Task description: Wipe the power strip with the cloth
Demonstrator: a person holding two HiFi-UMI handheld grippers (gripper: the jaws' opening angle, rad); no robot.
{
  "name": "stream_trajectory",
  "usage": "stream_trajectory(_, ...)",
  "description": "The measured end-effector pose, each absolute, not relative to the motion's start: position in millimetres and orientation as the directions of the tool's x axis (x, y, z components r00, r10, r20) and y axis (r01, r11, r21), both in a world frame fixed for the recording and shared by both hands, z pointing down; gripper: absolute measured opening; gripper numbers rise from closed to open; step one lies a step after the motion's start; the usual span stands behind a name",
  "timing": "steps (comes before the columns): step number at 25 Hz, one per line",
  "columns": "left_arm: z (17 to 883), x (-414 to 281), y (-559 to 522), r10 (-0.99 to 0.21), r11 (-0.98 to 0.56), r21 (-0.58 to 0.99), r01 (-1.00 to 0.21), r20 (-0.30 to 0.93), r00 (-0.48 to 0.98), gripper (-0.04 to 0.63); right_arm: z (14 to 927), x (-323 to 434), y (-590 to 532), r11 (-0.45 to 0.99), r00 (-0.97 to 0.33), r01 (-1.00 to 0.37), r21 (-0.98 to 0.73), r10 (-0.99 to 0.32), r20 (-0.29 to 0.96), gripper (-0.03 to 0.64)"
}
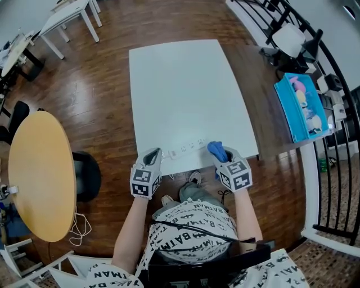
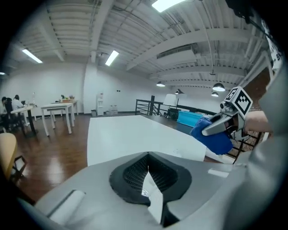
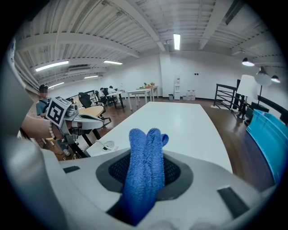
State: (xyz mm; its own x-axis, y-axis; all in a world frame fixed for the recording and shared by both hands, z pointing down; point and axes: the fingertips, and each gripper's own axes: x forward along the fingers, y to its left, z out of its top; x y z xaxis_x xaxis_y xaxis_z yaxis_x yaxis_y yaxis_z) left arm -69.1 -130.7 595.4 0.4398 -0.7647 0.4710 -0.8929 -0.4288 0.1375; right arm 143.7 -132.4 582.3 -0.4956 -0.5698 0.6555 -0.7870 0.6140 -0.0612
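Note:
A white power strip (image 1: 188, 147) lies along the near edge of the white table (image 1: 185, 84). My left gripper (image 1: 153, 154) sits at the strip's left end. In the left gripper view this gripper (image 2: 147, 173) is shut, with a thin white sliver in the seam that I cannot identify. My right gripper (image 1: 222, 157) is at the strip's right end, shut on a folded blue cloth (image 1: 216, 149). The cloth (image 3: 145, 152) sticks up out of its jaws in the right gripper view. From the left gripper view the cloth (image 2: 213, 137) hangs over the table's edge.
A round wooden table (image 1: 39, 174) and a black chair (image 1: 87, 174) stand to the left. A blue bin (image 1: 304, 107) rests on a dark table at the right, beside a black railing (image 1: 337, 169). White tables (image 1: 70, 17) stand far left.

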Motion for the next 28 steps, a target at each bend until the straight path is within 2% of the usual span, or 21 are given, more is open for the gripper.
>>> stream_trajectory(12,589,-80,-109,-0.778,-0.386,0.207,-0.899,0.451,0.438,0.0,580,135,-106,0.587,-0.482,-0.807,-0.065,-0.589,0.648,0.133)
stream_trajectory(28,588,-72,-101,-0.766,-0.408,0.213,-0.888,0.449,0.46,0.0,578,134,-97,0.579,-0.477,-0.813,-0.06,-0.604,0.638,0.133)
